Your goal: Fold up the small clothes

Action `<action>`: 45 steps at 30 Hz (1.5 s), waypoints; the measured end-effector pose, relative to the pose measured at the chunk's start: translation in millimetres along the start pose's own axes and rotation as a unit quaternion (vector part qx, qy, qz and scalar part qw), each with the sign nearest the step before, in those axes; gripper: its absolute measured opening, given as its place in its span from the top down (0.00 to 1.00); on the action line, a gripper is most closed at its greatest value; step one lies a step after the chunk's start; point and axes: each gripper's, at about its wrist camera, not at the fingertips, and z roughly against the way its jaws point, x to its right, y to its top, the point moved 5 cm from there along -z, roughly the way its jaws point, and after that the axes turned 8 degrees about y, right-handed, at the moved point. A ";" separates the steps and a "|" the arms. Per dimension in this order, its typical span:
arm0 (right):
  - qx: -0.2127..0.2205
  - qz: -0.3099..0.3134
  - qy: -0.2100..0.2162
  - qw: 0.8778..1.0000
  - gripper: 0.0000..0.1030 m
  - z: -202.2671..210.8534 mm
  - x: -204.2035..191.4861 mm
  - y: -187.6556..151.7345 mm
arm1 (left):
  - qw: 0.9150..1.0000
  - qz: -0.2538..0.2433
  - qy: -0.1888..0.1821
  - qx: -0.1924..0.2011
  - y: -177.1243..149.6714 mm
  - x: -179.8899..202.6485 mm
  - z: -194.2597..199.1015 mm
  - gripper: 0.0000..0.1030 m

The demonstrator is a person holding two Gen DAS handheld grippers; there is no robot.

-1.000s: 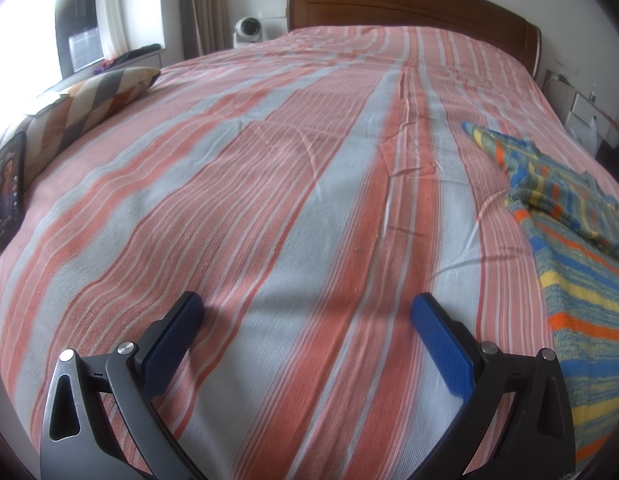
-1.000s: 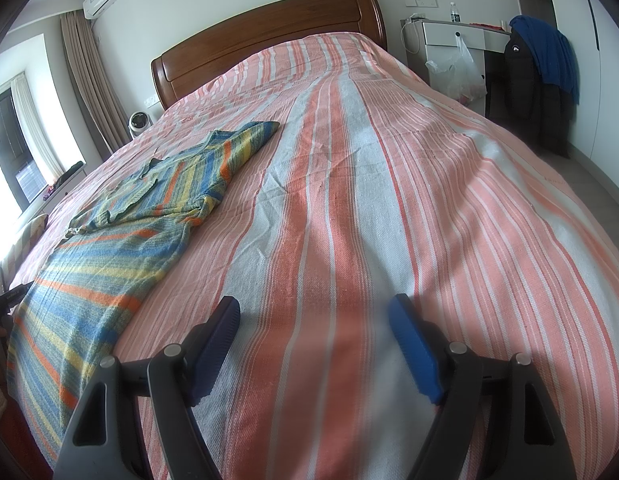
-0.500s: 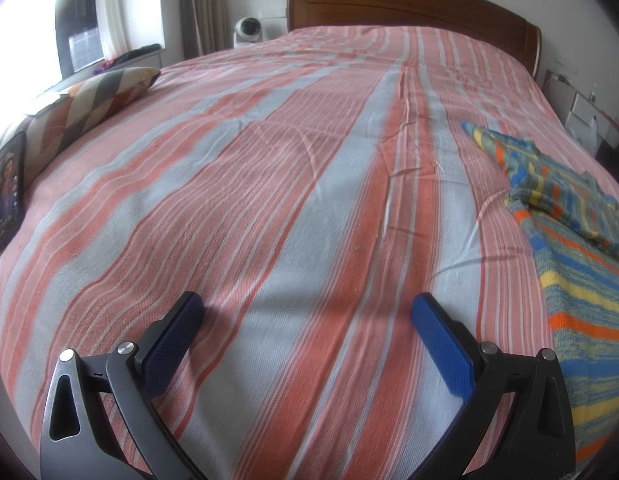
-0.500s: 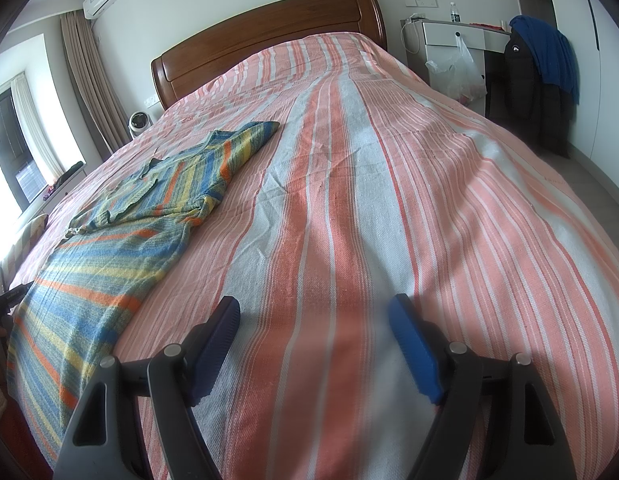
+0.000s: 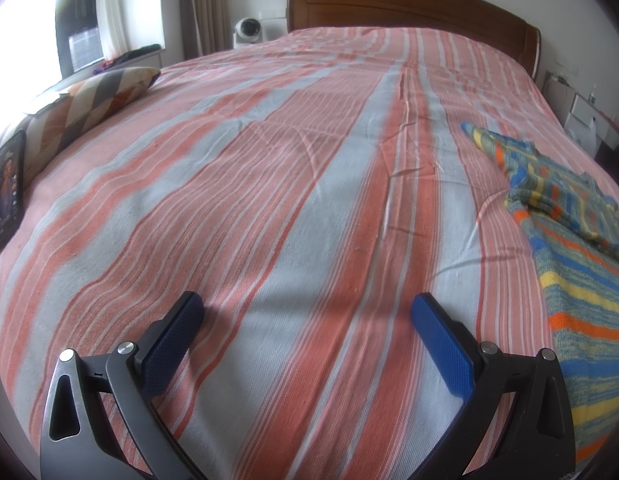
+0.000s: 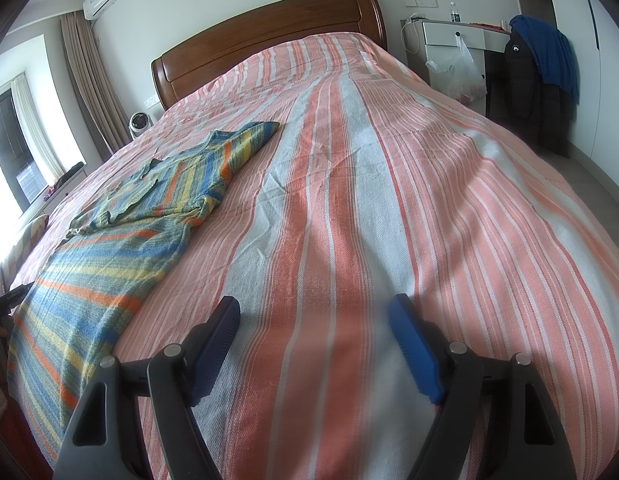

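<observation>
A small knitted shirt with blue, yellow, green and orange stripes (image 6: 121, 240) lies spread on the bed, at the left in the right wrist view. It shows at the right edge in the left wrist view (image 5: 569, 248). One sleeve points toward the headboard. My left gripper (image 5: 307, 306) is open and empty just above the bedspread, left of the shirt. My right gripper (image 6: 315, 308) is open and empty over the bedspread, right of the shirt.
The bed has a red and white striped cover (image 5: 269, 160) and a wooden headboard (image 6: 269, 36). A checked pillow (image 5: 89, 108) and a dark tablet (image 5: 5, 188) lie at the bed's left edge. A white desk with a plastic bag (image 6: 457, 68) and hanging jackets (image 6: 541, 80) stand to the right.
</observation>
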 end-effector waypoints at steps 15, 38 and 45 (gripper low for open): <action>-0.120 -0.006 0.094 0.988 0.26 94.0 -86.8 -29.2 | 0.977 -0.052 -0.178 -0.102 -76.2 -2.4 141.2 0.02; -0.121 -0.129 0.221 0.959 0.95 58.7 -105.7 -15.2 | 0.947 -0.075 -0.279 -0.140 8.3 85.3 119.6 0.97; -0.046 -0.123 0.180 0.975 0.95 -37.4 -74.4 104.1 | 0.958 -0.034 -0.254 -0.130 116.3 149.8 27.2 0.96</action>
